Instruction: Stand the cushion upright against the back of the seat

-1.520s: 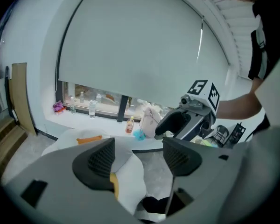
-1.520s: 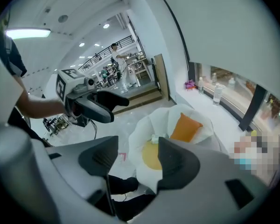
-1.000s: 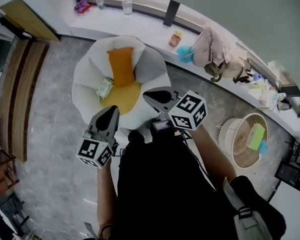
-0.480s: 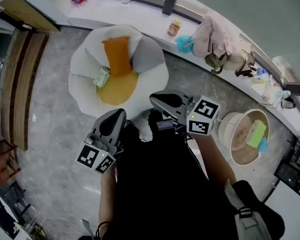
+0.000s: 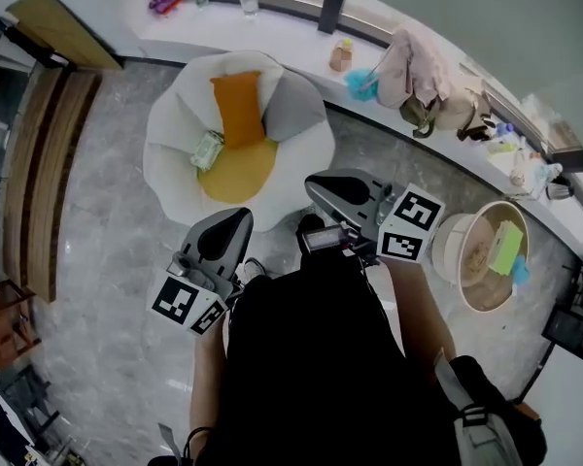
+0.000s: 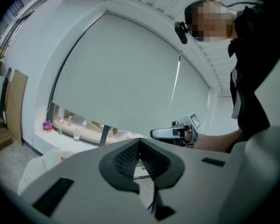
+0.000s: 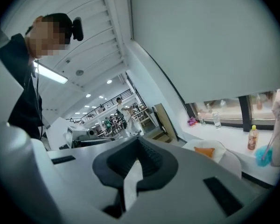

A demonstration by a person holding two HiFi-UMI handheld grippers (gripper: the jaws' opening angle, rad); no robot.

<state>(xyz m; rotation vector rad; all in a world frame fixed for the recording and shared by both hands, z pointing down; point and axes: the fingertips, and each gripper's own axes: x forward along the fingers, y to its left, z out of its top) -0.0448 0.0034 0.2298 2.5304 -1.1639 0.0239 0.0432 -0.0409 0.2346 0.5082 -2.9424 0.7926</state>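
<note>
An orange cushion (image 5: 240,110) stands upright against the back of the white petal-shaped chair (image 5: 170,129), above a yellow seat pad (image 5: 238,175). A small greenish packet (image 5: 206,150) lies at the seat's left. My left gripper (image 5: 237,216) hangs shut and empty in front of the chair, well clear of it. My right gripper (image 5: 313,184) is also shut and empty, off the chair's front right. The right gripper view shows the cushion (image 7: 204,150) far off past the closed jaws (image 7: 138,148). The left gripper view looks over its closed jaws (image 6: 140,143) at the right gripper (image 6: 170,133).
A white window ledge (image 5: 272,27) runs behind the chair with glasses, a bottle (image 5: 341,56) and a heap of clothes (image 5: 423,90). A round basket (image 5: 486,255) stands at the right. Wooden boards (image 5: 34,163) lie along the left. The person's dark torso (image 5: 311,357) fills the lower middle.
Both grippers have drawn back a little from the chair, and the right one has shifted rightward in the head view. The cushion has stayed upright in place.
</note>
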